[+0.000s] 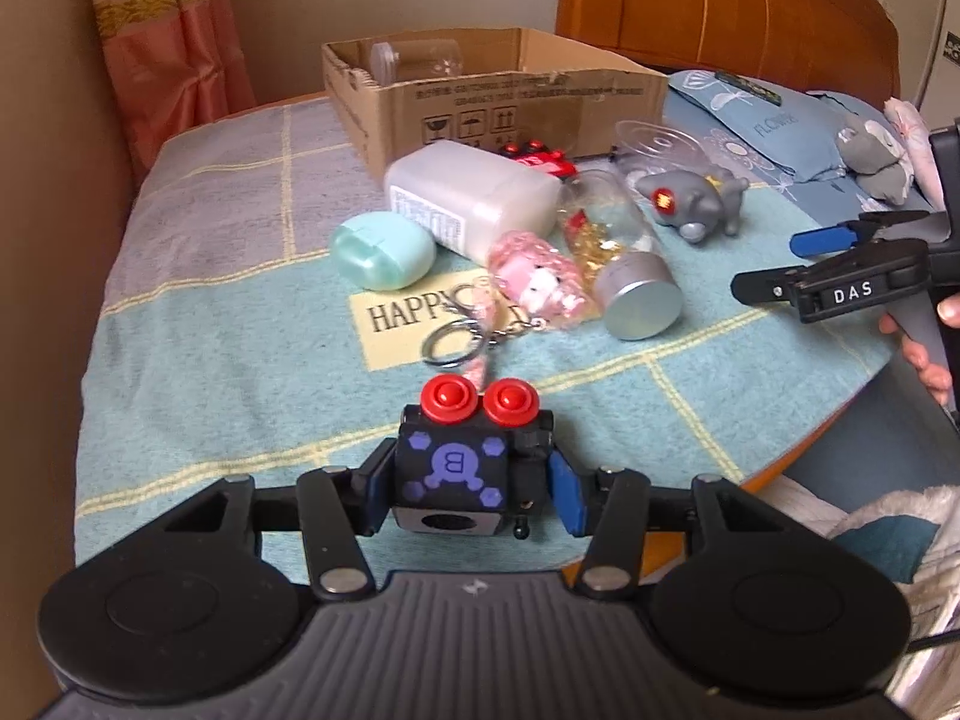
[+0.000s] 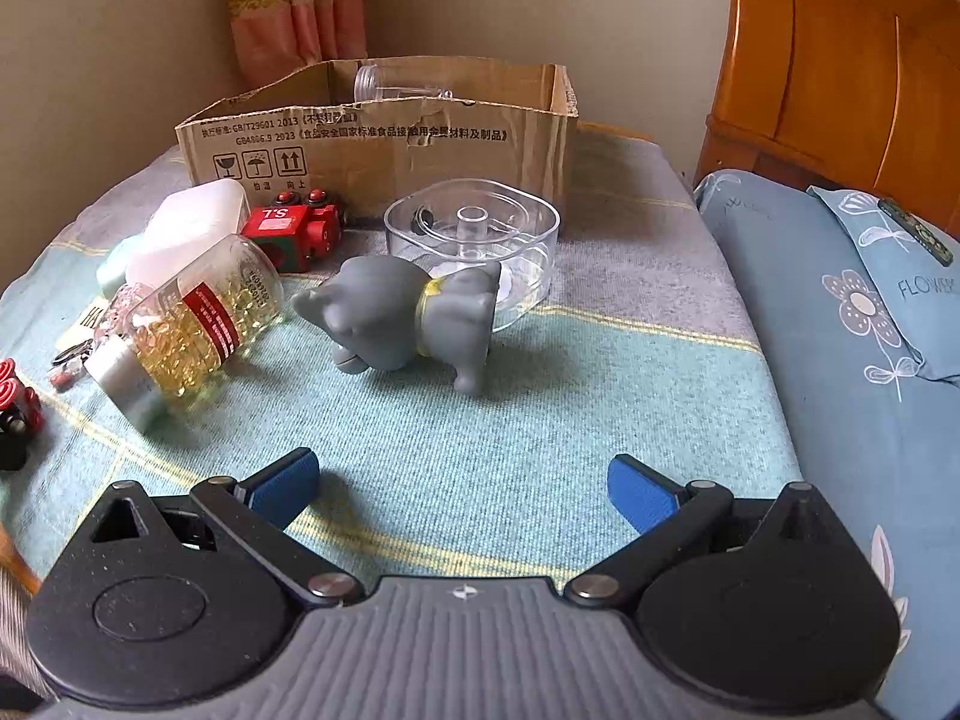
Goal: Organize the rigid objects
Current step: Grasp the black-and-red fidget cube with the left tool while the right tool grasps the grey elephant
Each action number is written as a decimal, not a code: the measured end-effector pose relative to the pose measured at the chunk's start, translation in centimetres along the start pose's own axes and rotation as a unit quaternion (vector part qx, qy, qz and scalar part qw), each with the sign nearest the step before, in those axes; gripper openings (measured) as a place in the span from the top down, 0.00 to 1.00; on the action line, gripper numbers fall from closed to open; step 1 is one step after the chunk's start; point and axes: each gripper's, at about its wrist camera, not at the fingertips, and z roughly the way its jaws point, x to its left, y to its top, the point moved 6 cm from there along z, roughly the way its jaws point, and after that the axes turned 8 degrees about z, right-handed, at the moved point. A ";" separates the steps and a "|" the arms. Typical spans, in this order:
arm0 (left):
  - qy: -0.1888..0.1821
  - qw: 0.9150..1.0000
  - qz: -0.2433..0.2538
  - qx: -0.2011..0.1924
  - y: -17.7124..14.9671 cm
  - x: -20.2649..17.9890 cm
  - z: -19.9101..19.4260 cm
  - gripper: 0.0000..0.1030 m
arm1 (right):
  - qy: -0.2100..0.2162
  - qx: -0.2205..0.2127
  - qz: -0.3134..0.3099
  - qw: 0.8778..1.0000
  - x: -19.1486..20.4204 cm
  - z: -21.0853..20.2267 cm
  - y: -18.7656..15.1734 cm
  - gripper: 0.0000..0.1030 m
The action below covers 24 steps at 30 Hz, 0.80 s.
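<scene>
Your left hand-held gripper clamps the black toy block — your right hand-held gripper gapes empty, the grey elephant just ahead of it.

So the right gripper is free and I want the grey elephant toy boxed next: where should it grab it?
Probably across the body of the grey elephant toy, just behind the yellow collar. It stands upright, side-on to the open right gripper, so come down from above, one finger each flank; the head and legs look too uneven.

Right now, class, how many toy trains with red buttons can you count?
2: a black train held in the left gripper, and a red train lying before the box. Others may be hidden.
</scene>
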 end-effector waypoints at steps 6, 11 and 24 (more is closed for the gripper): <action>-0.006 1.000 -0.005 -0.010 -0.1 0.5 0.0 0.51 | -0.011 0.024 0.014 1.000 0.5 0.9 1.2 0.00; -0.012 1.000 -0.008 -0.014 -0.1 0.8 0.0 0.50 | 0.006 0.012 0.013 1.000 1.8 1.1 2.9 0.00; -0.015 1.000 -0.011 -0.011 0.1 1.2 0.1 0.50 | -0.007 0.006 0.000 1.000 3.5 3.5 4.5 0.14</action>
